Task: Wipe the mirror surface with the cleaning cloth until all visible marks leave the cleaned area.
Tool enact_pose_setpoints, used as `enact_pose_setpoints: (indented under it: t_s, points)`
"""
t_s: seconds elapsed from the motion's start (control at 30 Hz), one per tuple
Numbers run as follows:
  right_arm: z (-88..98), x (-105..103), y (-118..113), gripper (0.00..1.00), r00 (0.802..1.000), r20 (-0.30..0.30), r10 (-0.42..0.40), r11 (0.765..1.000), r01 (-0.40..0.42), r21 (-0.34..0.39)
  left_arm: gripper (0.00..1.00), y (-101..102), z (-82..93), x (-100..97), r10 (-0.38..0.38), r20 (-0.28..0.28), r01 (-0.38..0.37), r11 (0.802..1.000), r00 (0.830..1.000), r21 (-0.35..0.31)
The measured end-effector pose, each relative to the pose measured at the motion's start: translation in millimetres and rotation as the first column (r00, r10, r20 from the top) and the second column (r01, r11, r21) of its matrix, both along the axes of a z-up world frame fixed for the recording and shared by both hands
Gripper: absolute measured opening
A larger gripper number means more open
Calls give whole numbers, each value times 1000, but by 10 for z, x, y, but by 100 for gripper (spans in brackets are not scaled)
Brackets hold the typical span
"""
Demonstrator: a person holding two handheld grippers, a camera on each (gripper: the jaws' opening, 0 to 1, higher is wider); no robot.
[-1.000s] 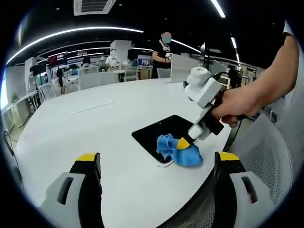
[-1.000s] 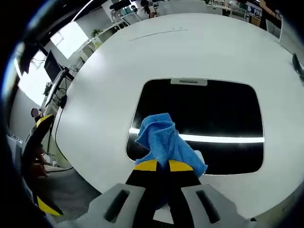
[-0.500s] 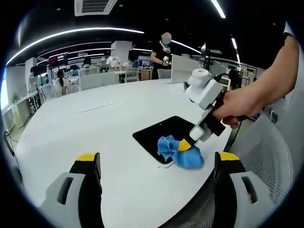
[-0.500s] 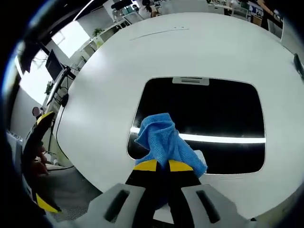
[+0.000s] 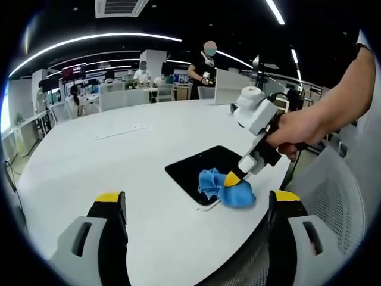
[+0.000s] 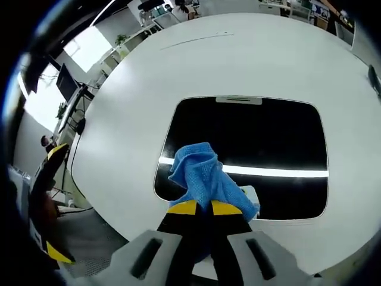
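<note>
A dark rectangular mirror (image 6: 250, 143) lies flat on the white round table (image 6: 137, 89), mirroring a bright ceiling light strip. My right gripper (image 6: 204, 207) is shut on a crumpled blue cleaning cloth (image 6: 205, 177) that rests on the mirror's near edge. In the left gripper view the mirror (image 5: 199, 167) lies near the table's right edge, and the right gripper (image 5: 230, 177), held by a hand, presses the blue cloth (image 5: 226, 187) onto its near corner. My left gripper (image 5: 196, 205) hovers open over the table (image 5: 107, 161), well short of the mirror, with nothing between its yellow-tipped fingers (image 5: 110, 199).
A mesh office chair (image 5: 333, 196) stands by the table's right edge. Desks, monitors and several people fill the room behind the table (image 5: 143, 80). A thin strip (image 5: 119, 132) lies on the table's far side. Left of the table in the right gripper view are cables and a monitor (image 6: 65, 83).
The right gripper and cloth have shifted only slightly along the mirror's near edge. The left gripper has stayed open and in place.
</note>
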State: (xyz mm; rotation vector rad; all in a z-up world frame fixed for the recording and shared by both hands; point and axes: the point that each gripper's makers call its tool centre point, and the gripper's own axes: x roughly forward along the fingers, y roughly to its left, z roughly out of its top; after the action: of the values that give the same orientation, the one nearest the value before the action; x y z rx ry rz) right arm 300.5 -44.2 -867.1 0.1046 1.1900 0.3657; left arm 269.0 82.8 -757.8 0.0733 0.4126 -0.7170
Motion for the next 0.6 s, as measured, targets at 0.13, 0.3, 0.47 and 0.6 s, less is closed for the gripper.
enact_pose_setpoints:
  t_s: [0.13,0.3,0.47,0.6]
  points:
    - [-1,5,-68,1,1000,1,-7,1000,7,5,99,-3,-1,5,-3,3,3,1000,1000,1]
    - [0,2,-108,1,1000,5,-12,1000,12,6,99,-1,-3,7,-1,-1,1,1000,1000,-2]
    - [0,8,-159,1,1000,10,-17,1000,17,5,99,-9,-13,2,-5,-6,5,1000,1000,1]
    - [2,10,-206,1,1000,8,-24,1000,24,6,99,-7,-11,5,-3,-3,3,1000,1000,5]
